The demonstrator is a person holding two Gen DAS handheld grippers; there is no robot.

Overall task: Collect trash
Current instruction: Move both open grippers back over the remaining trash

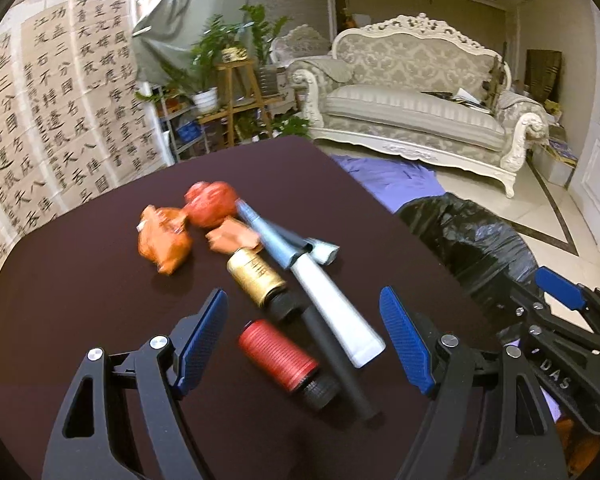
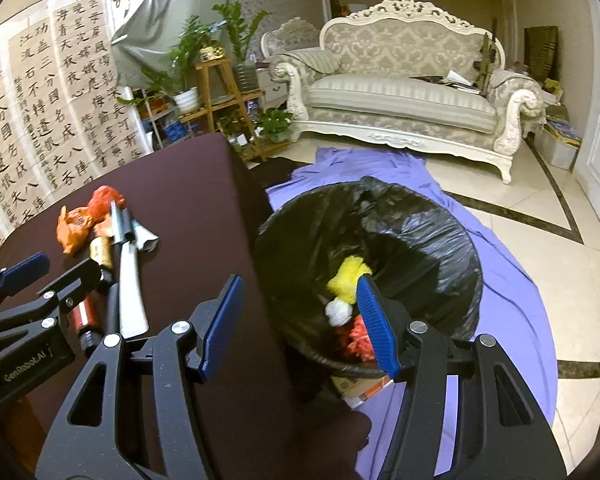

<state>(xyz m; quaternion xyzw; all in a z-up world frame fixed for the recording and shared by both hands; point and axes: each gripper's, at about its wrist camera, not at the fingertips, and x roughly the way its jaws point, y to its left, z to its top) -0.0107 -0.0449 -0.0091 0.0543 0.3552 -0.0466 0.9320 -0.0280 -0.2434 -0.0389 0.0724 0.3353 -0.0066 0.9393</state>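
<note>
Standing by the dark tabletop (image 1: 80, 280), I am seeing a job that is partly done and by no means finished. The bin lined with a black bag (image 2: 420, 224) is sitting on the floor just off the tabletop's right edge, on a purple cloth (image 2: 512, 292), and it is already holding some rubbish: a yellow crumpled piece (image 2: 346, 278), a white wad (image 2: 338, 312) and some red scraps (image 2: 356, 340) low inside it.

A cluster of trash is still lying together on the tabletop, well left of the bin. At the far end are an orange crumpled wrapper (image 1: 164, 246) and a red crumpled ball (image 1: 210, 204), touching or nearly so. Nearer, a gold-and-black cylinder (image 1: 258, 278), a white tube (image 1: 336, 312), a slim black stick (image 1: 336, 364) and a red cylinder with a black cap (image 1: 284, 360) are lying side by side, some overlapping.

The left tongs (image 1: 302, 342) are hanging spread wide over the near end of that cluster, with the red cylinder and the stick between the blue pads but not pinched. The right tongs (image 2: 300, 326) are also spread and carrying nothing, straddling the gap between the tabletop's edge and the bin's near rim.

By my reckoning, several pieces are in and about six are waiting; the red cylinder looks the likeliest next pick.
</note>
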